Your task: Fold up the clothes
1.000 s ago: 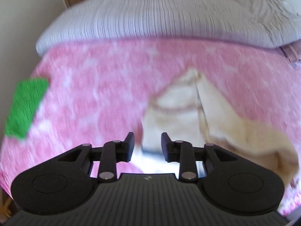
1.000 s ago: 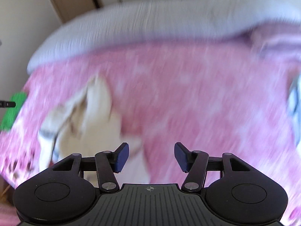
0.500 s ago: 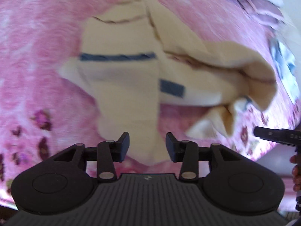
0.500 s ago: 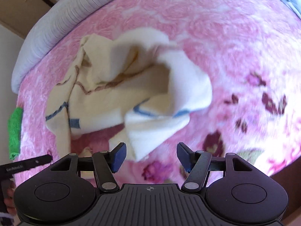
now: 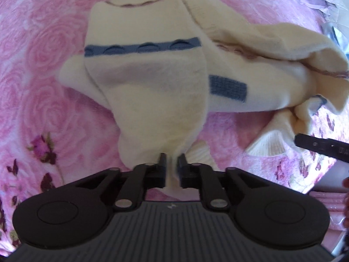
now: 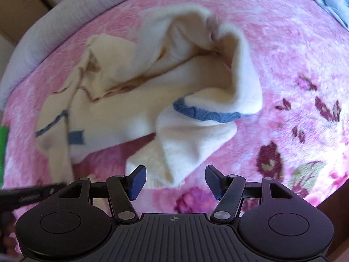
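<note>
Jaws: left gripper [image 5: 172, 163] pinched on sweater [image 5: 152, 83] cuff; right gripper [image 6: 175, 180] spread wide, nothing held.
Handling: soft, light, floppy — best gripped at cuffs/hem.

Your garment [image 5: 152, 83] lies crumpled on the blanket [image 5: 39, 65], its sleeve end between your left gripper's [image 5: 172, 166] fingers. Your right gripper [image 6: 174, 179] sits just before the other sleeve end, pillow [image 6: 43, 28] behind
</note>
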Action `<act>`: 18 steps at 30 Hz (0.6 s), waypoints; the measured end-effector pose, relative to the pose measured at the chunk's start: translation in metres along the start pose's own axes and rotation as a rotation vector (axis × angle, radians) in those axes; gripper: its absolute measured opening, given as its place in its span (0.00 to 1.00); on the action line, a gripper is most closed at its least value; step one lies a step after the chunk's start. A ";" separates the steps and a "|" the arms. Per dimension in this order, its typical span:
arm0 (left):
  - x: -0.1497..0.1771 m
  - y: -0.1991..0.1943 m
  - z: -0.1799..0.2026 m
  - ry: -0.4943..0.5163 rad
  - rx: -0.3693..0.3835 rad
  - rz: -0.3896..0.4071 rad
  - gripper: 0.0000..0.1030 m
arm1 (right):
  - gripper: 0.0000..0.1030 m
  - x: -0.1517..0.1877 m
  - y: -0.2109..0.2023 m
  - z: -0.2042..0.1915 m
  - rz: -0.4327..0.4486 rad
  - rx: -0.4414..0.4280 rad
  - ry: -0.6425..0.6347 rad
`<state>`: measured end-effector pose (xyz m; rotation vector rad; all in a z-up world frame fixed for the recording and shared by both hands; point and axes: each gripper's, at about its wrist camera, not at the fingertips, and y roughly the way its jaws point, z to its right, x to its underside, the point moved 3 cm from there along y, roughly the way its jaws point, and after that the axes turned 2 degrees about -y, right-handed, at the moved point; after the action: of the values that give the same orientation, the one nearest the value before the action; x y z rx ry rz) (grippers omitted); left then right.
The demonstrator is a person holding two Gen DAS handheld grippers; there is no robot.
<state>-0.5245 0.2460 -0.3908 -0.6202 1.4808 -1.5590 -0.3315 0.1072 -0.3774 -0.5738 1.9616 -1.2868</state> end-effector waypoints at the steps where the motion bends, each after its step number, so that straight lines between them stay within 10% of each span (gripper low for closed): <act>1: 0.000 0.001 -0.001 -0.010 -0.002 0.000 0.18 | 0.62 0.001 0.007 0.001 0.003 0.012 0.014; 3: -0.019 -0.016 -0.014 -0.007 -0.052 0.053 0.04 | 0.44 0.001 0.016 0.003 0.011 0.052 0.003; 4: -0.033 -0.030 -0.025 0.001 -0.090 0.094 0.04 | 0.04 -0.002 0.018 0.004 0.001 0.069 -0.028; 11: -0.133 -0.130 -0.096 0.054 -0.355 0.379 0.03 | 0.04 -0.086 -0.062 0.038 0.190 0.304 -0.322; 18: -0.205 -0.205 -0.154 0.074 -0.546 0.582 0.08 | 0.04 -0.266 -0.161 0.112 0.547 0.549 -0.378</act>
<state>-0.6026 0.4816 -0.1763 -0.3749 1.9443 -0.7388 -0.0769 0.1588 -0.1740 0.0063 1.2503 -1.1788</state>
